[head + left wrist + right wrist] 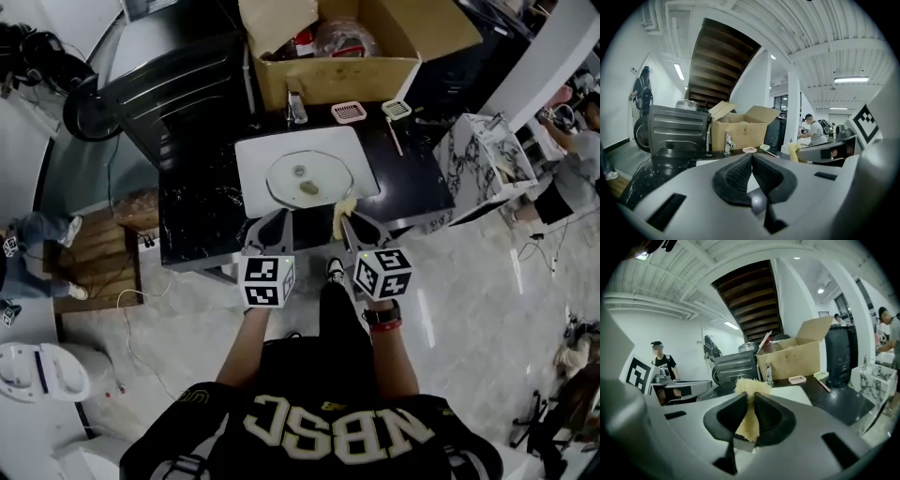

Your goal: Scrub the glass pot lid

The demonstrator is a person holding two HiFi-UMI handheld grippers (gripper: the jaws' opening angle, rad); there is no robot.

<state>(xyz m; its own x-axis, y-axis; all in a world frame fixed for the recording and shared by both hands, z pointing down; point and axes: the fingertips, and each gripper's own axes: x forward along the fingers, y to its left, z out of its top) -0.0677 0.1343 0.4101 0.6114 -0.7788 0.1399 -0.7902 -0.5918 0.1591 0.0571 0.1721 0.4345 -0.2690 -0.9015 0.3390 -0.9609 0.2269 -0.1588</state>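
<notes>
Left gripper [277, 221] and right gripper [352, 225], seen from the head view. The left jaws are pressed together with nothing between them (confirmed in its own view [752, 157]). The right jaws [751, 397] are clamped on a yellow scrubbing pad [748, 420], which juts past their tips. The glass pot lid [309, 178] lies flat on a white board [251, 155] just ahead of both grippers, nearer the right one's pad [341, 223].
</notes>
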